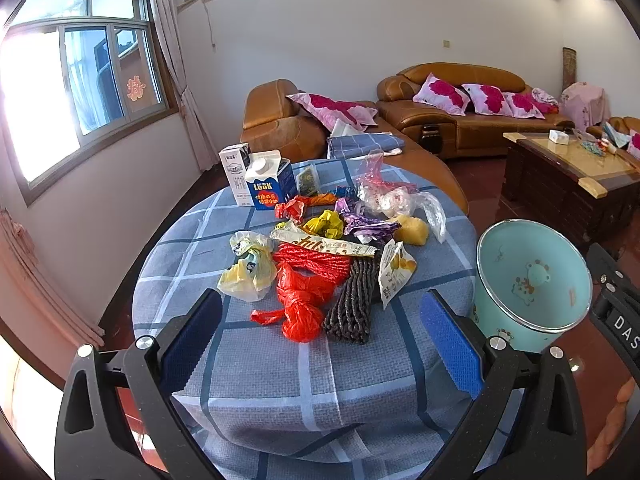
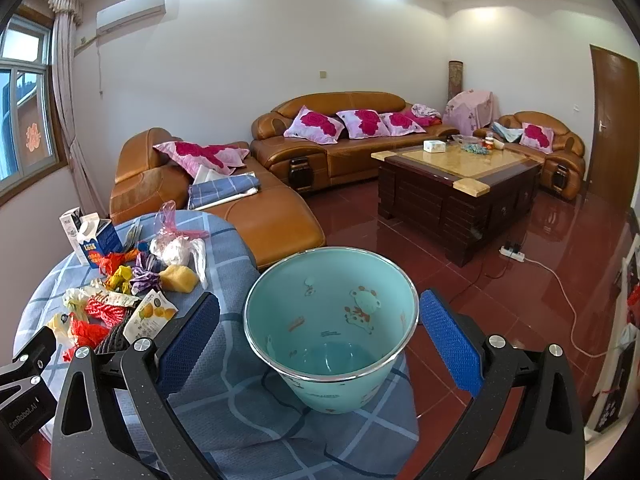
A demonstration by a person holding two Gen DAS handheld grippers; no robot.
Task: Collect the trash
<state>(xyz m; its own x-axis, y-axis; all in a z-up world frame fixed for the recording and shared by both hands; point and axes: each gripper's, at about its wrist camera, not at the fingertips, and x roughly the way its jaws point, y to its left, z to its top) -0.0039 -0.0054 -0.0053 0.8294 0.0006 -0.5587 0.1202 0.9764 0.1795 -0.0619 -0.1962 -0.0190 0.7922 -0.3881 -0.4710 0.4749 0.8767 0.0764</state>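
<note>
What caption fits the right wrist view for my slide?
Open right gripper faces an empty teal bin on the checked tablecloth, trash pile to its left.

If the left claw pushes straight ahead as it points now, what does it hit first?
Most likely the knotted red plastic bag, nearest in the pile between the open left claw fingers; only bare tablecloth lies before it. Depth is uncertain.

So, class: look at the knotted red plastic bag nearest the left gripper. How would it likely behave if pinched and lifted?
The red plastic bag is thin, crumpled film tied in a knot, so it is probably very light and floppy, with its loose tail drooping. The knot likely gives the open left gripper a firmer bulge to pinch. Glossy film may slip.
</note>
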